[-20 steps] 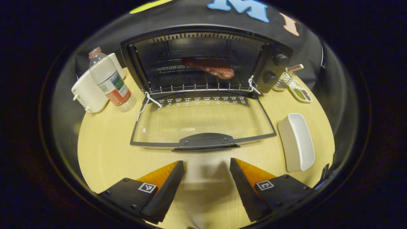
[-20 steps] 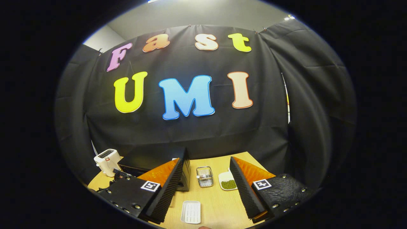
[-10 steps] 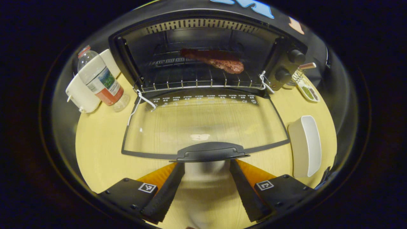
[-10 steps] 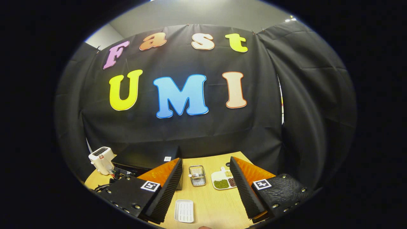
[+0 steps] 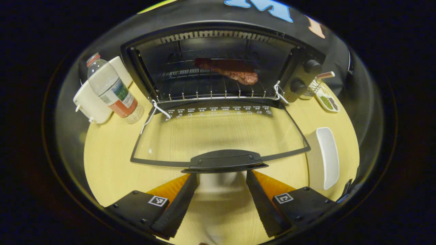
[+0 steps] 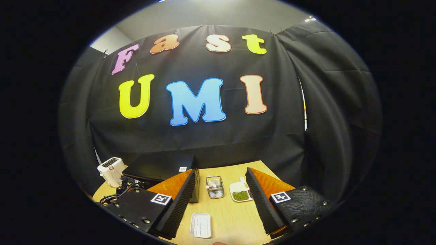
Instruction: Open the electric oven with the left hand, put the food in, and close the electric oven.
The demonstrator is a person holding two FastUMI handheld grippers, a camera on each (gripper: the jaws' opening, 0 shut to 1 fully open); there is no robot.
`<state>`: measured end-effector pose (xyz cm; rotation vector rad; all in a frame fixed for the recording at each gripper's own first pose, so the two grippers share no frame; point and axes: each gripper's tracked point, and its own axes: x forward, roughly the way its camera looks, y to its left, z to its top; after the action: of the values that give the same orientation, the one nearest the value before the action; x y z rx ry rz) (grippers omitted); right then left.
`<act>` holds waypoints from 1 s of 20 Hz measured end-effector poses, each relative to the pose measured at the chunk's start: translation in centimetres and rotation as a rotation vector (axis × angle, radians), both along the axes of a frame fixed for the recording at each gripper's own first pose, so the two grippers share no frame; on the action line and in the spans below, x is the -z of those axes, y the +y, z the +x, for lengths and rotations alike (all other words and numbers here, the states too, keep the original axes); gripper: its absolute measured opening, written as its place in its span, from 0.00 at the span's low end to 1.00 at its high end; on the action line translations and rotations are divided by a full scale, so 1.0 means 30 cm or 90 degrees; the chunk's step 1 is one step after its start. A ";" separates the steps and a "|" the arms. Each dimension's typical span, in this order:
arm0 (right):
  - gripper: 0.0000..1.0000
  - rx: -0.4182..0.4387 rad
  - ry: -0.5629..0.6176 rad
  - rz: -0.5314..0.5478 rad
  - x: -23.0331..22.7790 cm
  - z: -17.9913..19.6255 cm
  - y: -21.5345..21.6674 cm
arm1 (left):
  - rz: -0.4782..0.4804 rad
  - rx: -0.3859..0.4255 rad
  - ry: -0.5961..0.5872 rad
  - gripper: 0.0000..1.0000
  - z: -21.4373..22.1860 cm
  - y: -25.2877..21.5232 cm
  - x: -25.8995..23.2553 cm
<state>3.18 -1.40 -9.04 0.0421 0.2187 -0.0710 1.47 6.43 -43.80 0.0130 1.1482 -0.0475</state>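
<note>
Black electric oven (image 5: pixel 218 64) stands open, its glass door (image 5: pixel 218 136) folded flat, red-brown meat (image 5: pixel 226 69) on the wire rack inside. Left gripper (image 5: pixel 221 200) waits spread and empty just below the black door handle (image 5: pixel 224 160). Lifting off-centre could let the door slip and slam. Right gripper (image 6: pixel 221 204) idles spread, holding nothing.

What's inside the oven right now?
Inside the open oven a piece of reddish-brown meat lies on the wire rack, toward the back right. The dark back wall and the space under the rack are too shadowed to make out.
</note>
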 end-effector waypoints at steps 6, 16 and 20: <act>0.91 -0.012 -0.009 0.006 -0.022 0.004 0.023 | 0.005 -0.003 -0.044 0.97 -0.002 -0.003 -0.082; 0.91 -0.014 -0.026 0.010 -0.049 0.021 0.012 | 0.017 -0.004 -0.075 0.97 0.015 -0.007 -0.140; 0.91 -0.014 -0.029 0.008 -0.055 0.013 0.009 | 0.026 0.005 -0.094 1.00 0.036 -0.008 -0.168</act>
<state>3.58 -1.12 -7.39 0.0542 0.1745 -0.0465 2.56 6.19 -38.76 0.0571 1.0012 -0.0291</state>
